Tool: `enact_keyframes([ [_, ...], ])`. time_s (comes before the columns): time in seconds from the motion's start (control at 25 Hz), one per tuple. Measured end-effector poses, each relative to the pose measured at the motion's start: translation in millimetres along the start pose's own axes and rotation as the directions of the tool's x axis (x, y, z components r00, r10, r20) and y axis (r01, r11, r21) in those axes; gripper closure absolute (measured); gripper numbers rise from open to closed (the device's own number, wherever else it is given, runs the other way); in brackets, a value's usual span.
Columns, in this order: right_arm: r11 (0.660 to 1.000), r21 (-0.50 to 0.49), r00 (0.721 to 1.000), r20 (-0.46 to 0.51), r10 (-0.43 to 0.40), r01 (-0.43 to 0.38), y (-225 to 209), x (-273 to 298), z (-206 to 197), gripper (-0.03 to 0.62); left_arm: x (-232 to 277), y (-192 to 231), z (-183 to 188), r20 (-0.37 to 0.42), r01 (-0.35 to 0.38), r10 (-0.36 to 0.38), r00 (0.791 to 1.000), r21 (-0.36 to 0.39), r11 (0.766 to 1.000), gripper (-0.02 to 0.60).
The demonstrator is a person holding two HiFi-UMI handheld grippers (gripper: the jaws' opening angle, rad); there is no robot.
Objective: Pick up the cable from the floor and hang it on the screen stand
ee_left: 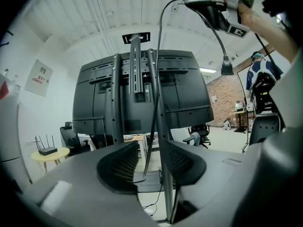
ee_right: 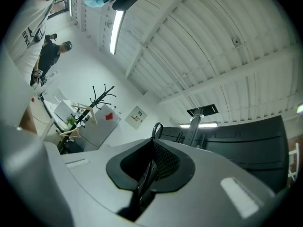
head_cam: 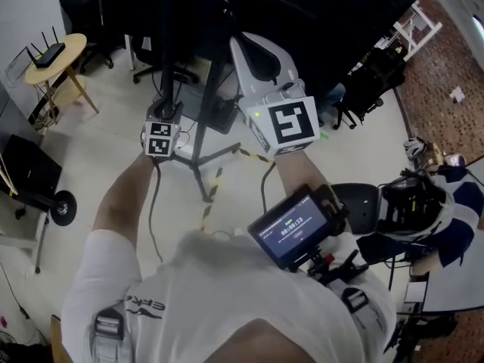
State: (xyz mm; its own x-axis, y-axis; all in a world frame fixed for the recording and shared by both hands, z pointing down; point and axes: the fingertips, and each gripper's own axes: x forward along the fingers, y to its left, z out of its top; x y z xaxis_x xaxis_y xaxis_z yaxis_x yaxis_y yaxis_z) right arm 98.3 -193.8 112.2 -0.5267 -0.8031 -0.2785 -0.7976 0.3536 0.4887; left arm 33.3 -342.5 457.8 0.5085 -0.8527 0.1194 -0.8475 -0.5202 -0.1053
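Looking from the head view, we are losing both pairs of jaws beneath their marker cubes. We are holding the right gripper (ee_right: 152, 143) up high, pinching the cable (ee_left: 159, 37). The cable is hanging down between the spread jaws of the left gripper (ee_left: 149, 162), unpressed, before the screen stand (ee_left: 136, 74). Its lower end is running out of sight. The pale floor (head_cam: 98, 142) is carrying a round table (head_cam: 53, 55).

Head looks down; gripper views share screen stand (ee_left: 135, 74)

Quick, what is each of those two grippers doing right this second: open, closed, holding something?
Left gripper: open; the cable runs between its fingers, not pinched.
Right gripper: closed, holding the cable.
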Motion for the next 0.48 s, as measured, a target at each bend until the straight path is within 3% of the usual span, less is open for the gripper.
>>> enact_keyframes([
  [0.48,0.995,-0.054,0.996,-0.011,-0.09,0.089,-33.3,-36.8,14.2,0.568,51.3,-38.4,-1.7,0.01,0.057,-0.057,0.998,0.011,0.998,0.436],
])
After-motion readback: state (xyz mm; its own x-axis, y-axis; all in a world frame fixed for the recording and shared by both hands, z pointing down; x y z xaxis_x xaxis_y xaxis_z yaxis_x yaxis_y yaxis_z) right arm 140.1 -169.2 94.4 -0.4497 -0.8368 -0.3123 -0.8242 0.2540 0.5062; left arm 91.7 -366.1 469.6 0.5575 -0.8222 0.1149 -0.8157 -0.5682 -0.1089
